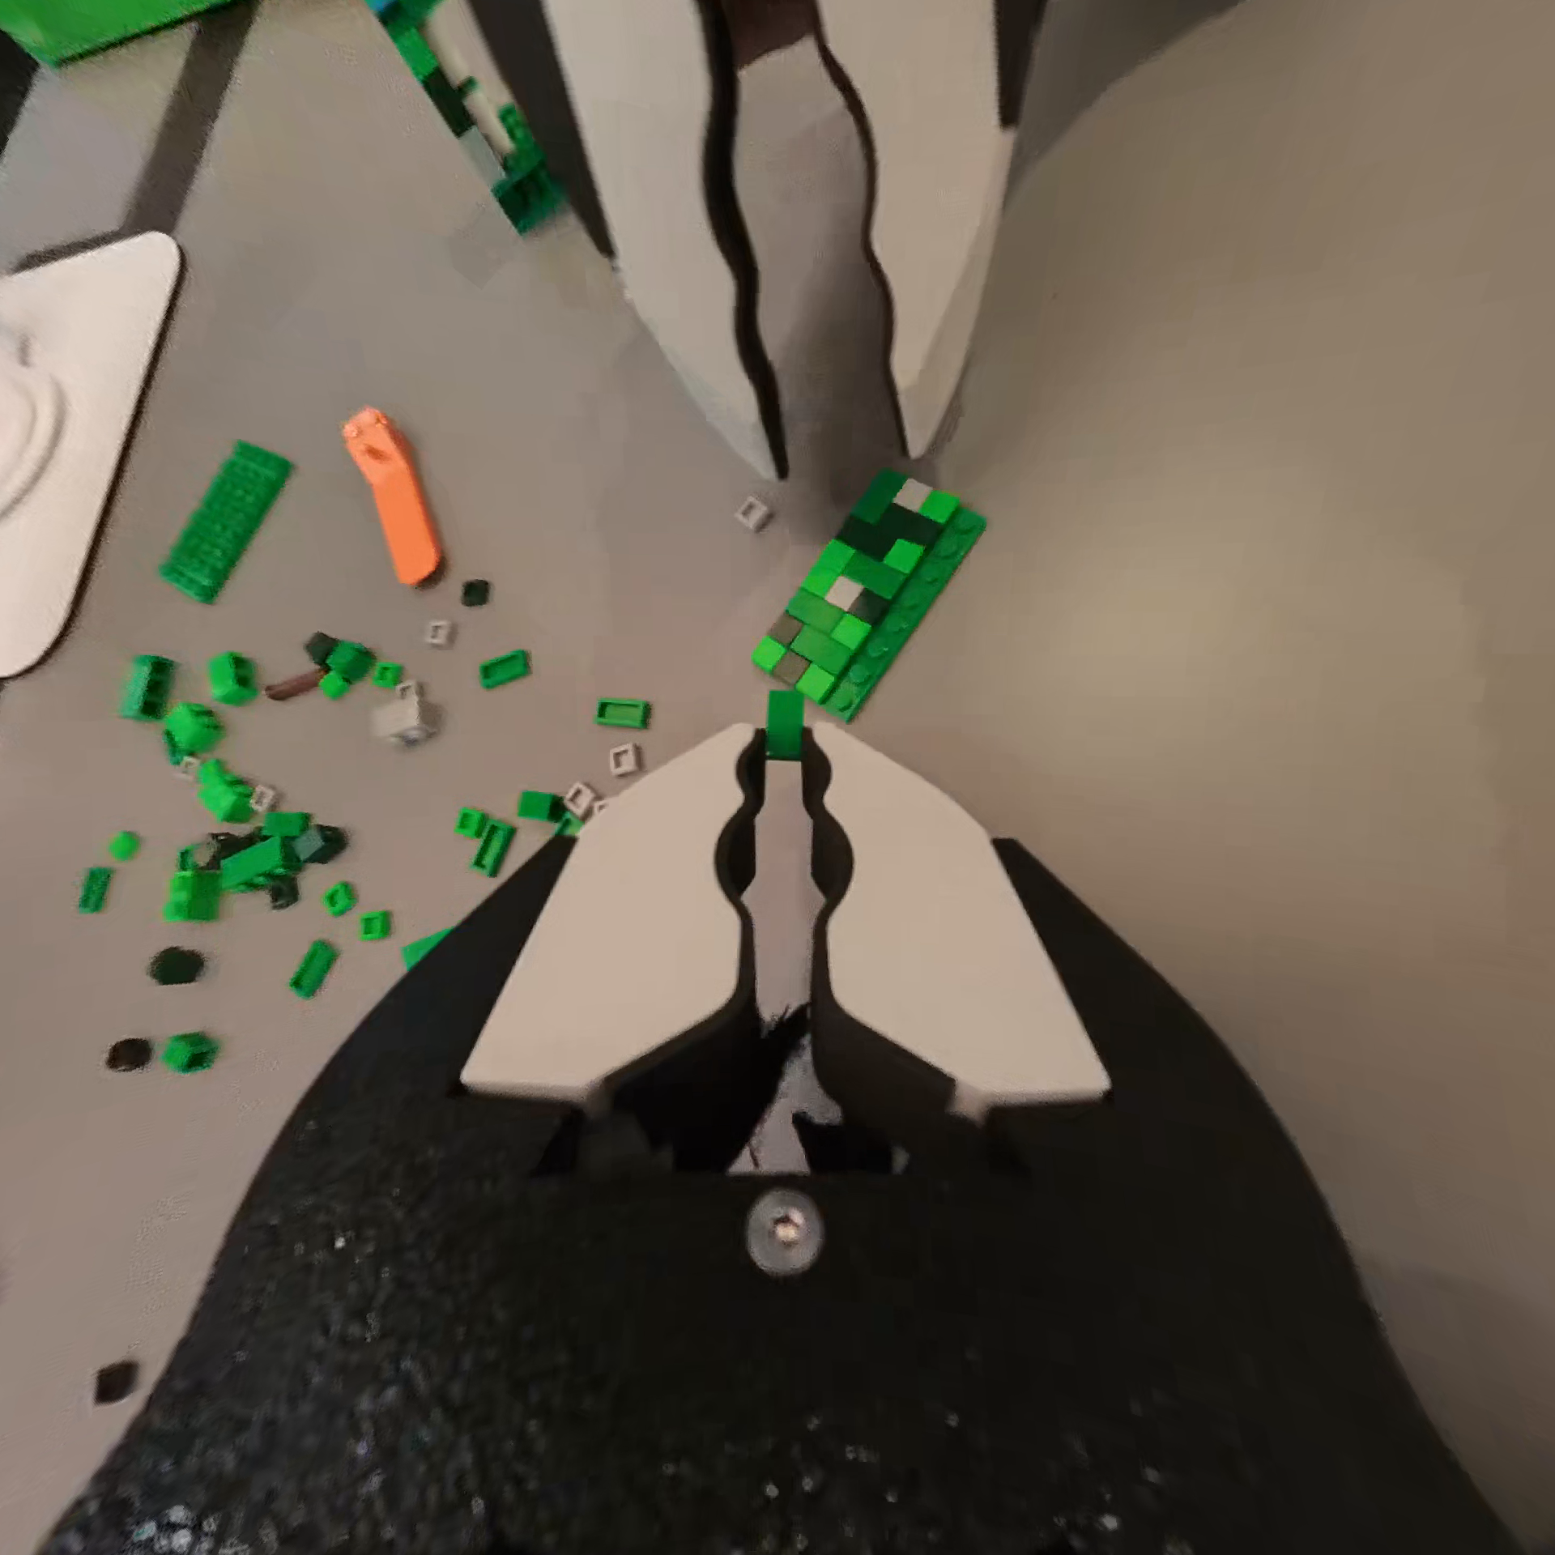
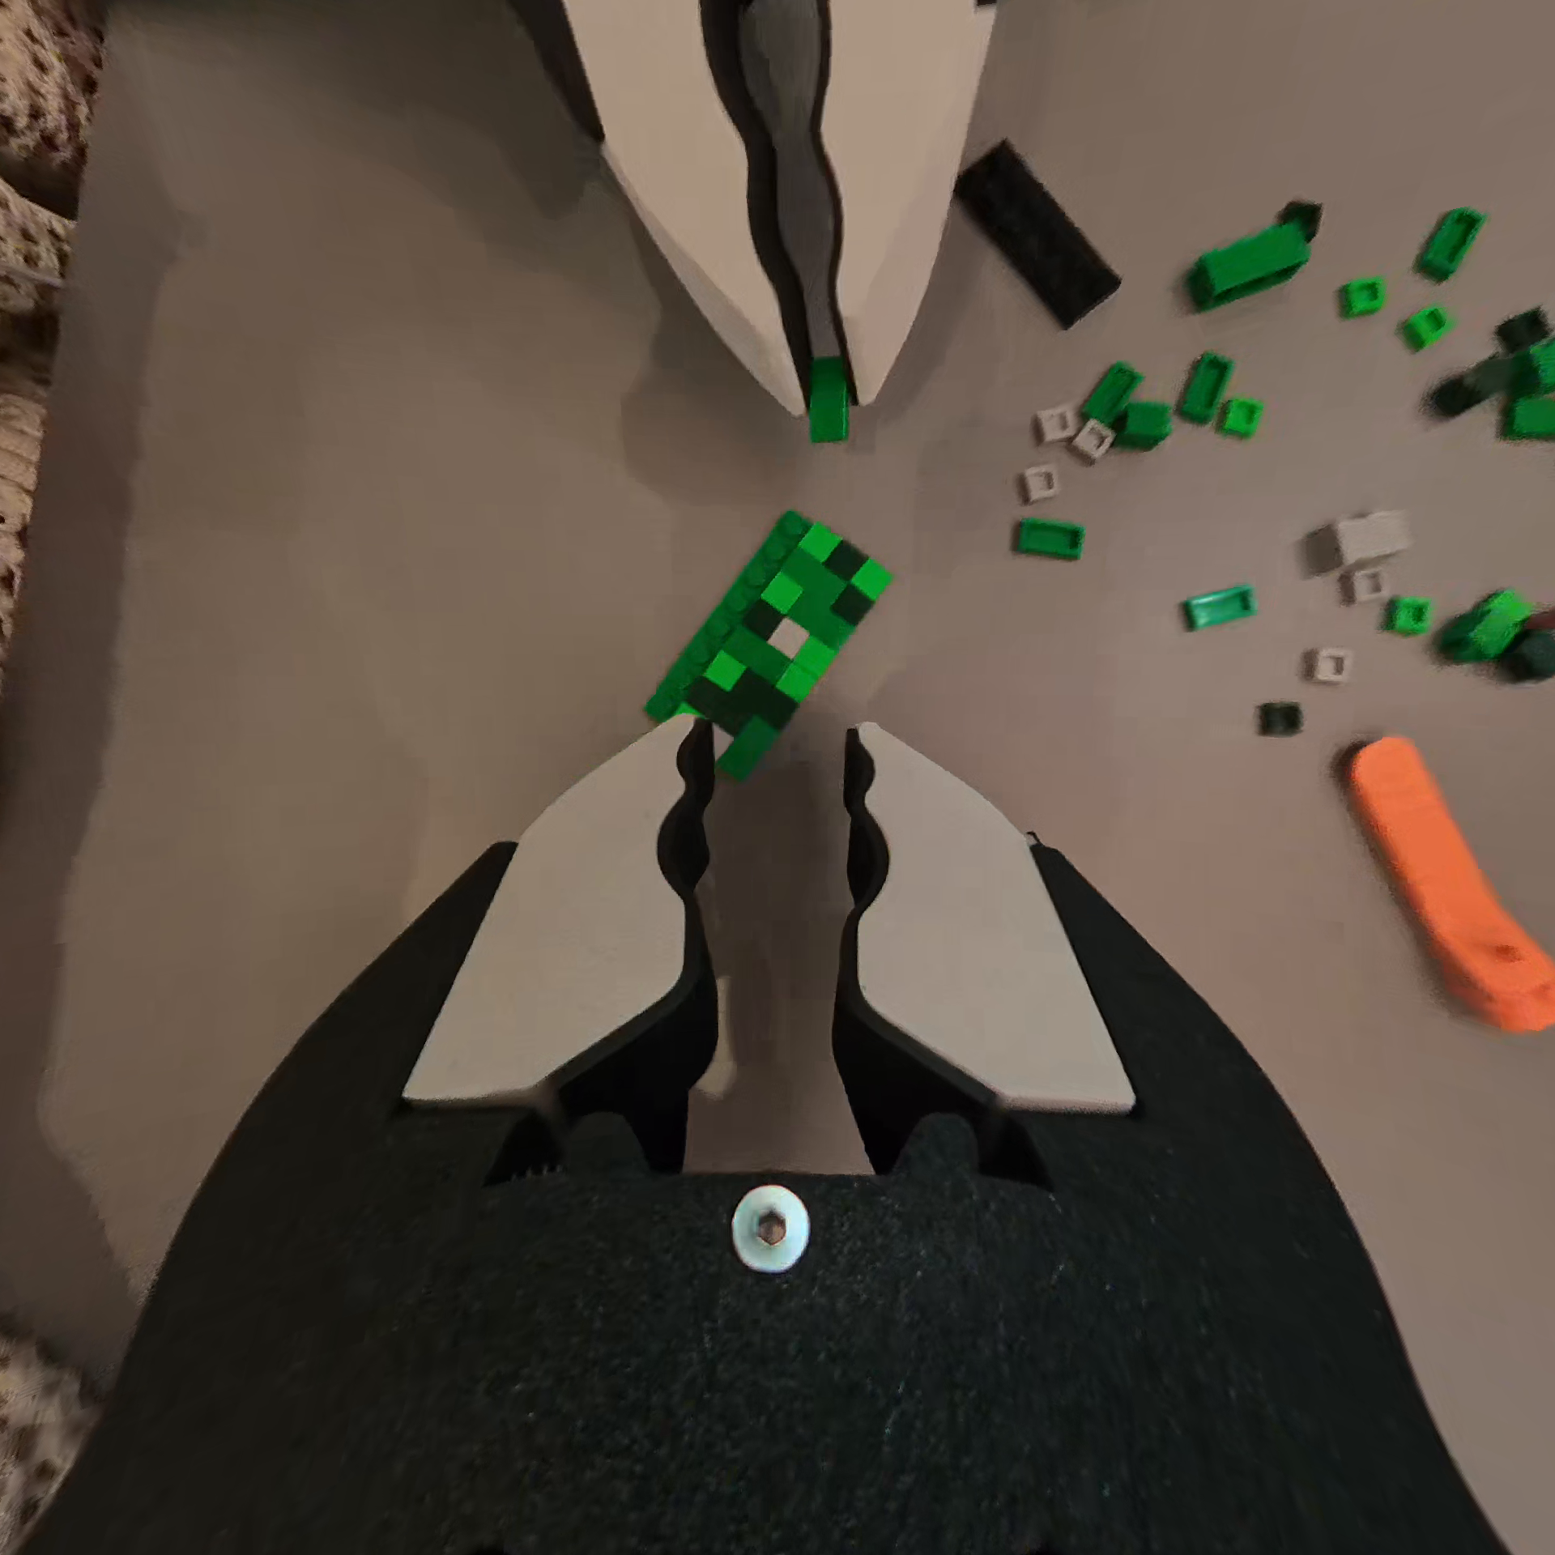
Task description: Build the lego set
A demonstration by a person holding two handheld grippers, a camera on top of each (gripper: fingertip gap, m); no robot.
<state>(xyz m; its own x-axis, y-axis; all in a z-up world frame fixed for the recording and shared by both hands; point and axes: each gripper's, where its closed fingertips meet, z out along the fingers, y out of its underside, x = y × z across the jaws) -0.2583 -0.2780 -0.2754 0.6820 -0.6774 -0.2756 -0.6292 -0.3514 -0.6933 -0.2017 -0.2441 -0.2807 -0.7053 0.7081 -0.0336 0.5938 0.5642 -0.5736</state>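
Note:
A green plate partly covered with green, dark green and grey tiles (image 1: 875, 593) lies on the grey table; it also shows in the right wrist view (image 2: 770, 644). My left gripper (image 1: 787, 734) is shut on a small green tile (image 1: 786, 722), held just short of the plate's near end. The same gripper with the tile (image 2: 829, 404) shows across the plate in the right wrist view. My right gripper (image 2: 774, 736) is open and empty, its left fingertip (image 2: 673, 740) at the plate's near corner. It shows at the top of the left wrist view (image 1: 846, 463).
Loose green, grey and black pieces (image 1: 252, 808) are scattered left of the plate, with an orange brick separator (image 1: 391, 496) and a bare green plate (image 1: 225, 520). A partly built green model (image 1: 496, 135) stands farther back. A white pad (image 1: 67, 437) lies at the left edge. The left gripper's tips are roughly 7 centimetres from the right gripper's.

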